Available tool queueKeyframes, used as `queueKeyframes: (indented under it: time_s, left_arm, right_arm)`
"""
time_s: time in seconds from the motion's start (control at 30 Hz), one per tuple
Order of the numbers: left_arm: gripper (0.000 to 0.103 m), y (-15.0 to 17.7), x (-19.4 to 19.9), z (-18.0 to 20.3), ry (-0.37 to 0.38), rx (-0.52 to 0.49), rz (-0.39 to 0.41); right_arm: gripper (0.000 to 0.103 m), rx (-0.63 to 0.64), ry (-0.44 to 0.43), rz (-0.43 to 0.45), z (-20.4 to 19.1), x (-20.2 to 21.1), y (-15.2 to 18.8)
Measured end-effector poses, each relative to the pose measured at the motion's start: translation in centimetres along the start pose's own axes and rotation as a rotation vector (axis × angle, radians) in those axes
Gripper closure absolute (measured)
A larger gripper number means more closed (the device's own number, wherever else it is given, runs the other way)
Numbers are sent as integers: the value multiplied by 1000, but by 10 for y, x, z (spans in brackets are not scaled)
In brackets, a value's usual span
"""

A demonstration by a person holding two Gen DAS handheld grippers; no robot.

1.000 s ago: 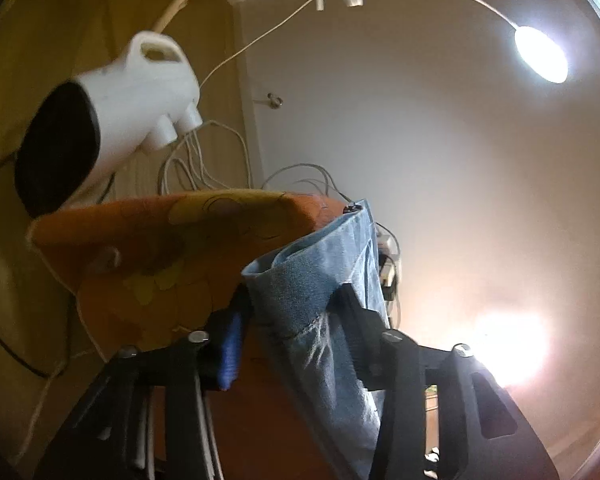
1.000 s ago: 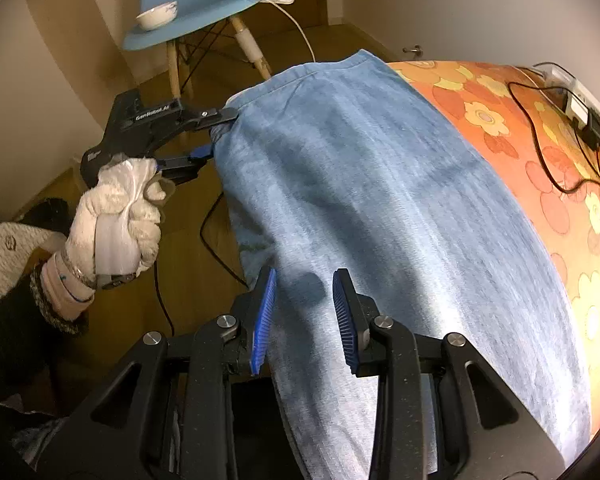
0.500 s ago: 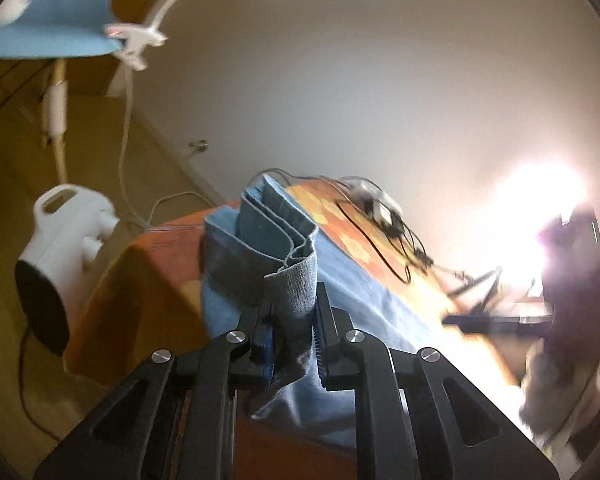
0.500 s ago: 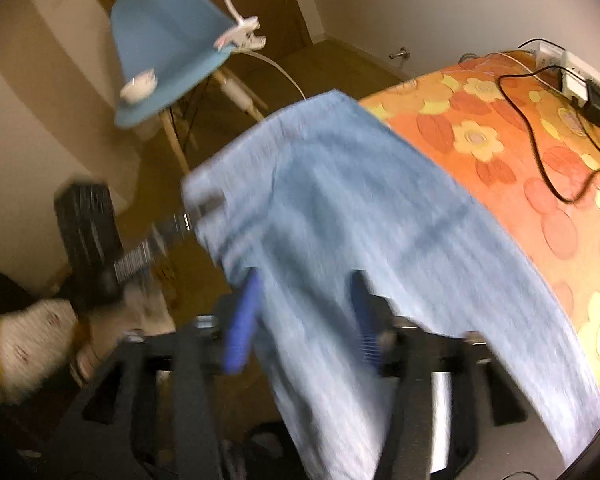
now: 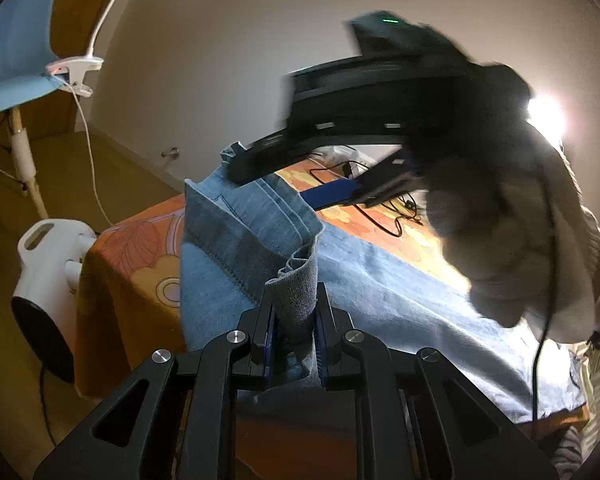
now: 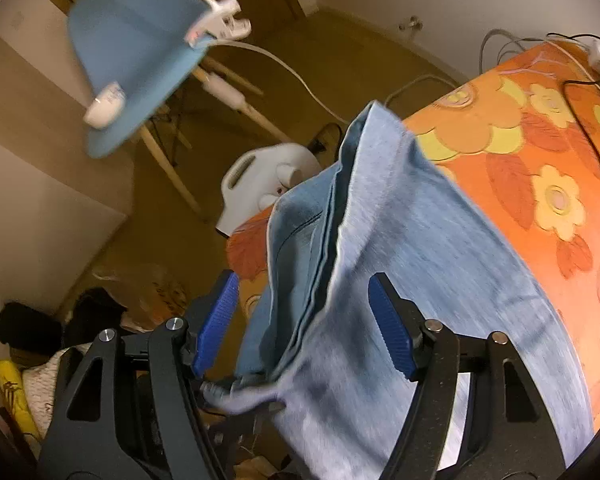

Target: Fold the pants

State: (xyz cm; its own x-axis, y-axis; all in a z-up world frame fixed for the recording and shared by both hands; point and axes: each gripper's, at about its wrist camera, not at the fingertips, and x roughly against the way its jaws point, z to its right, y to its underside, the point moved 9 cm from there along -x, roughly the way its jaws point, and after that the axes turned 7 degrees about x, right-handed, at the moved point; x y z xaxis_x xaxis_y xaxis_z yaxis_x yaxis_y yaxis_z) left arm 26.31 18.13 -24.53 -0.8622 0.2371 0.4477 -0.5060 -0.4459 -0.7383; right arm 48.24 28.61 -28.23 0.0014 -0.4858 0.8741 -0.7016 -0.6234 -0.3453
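— Orange flowered desk [image 6: 548, 168] carries the pants [image 5: 400, 292]; left claw [image 5: 294, 334] grips their hem at bottom centre

— Right claw [image 6: 304, 320] is opening astride the folded edge, which runs up-frame

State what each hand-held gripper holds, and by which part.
The left hand-held gripper is clamped on a bunched hem corner of the jeans. The right hand-held gripper holds nothing: its jaws are opening, with denim between them but not pinched.

One pair of pants [image 5: 380, 280]; two grippers, left gripper [image 5: 294, 332] and right gripper [image 6: 304, 324]; one blue chair [image 6: 140, 40]; one white heater [image 5: 48, 276]; one clip lamp [image 5: 76, 72].
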Motion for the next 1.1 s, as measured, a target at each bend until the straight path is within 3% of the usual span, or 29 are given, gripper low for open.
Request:
queueKeyframes:
  time_s: [0.23, 0.37, 0.47, 0.67, 0.8, 0.93, 1.1]
  left_arm:
    - [89, 4, 8, 20, 34, -53, -6]
    - [90, 7, 11, 38, 57, -90, -16]
    - [90, 7, 15, 52, 87, -103, -21]
    - [90, 22, 25, 107, 181, -189, -63]
    - [90, 46, 21, 144, 251, -262, -140]
    - [90, 78, 14, 174, 289, -359, -222]
    - [90, 100, 10, 192, 297, -428, -285]
  right_arm:
    - [37, 21, 107, -37, -2, -33, -15]
    - [81, -44, 95, -13, 12, -23, -14]
    - [93, -78, 66, 28, 20, -1, -5]
    - [96, -164, 70, 140, 37, 68, 37]
    - [96, -261, 78, 198, 58, 108, 92]
    - [96, -316, 88, 207, 78, 125, 146]
    - [95, -354, 75, 183, 96, 128, 180]
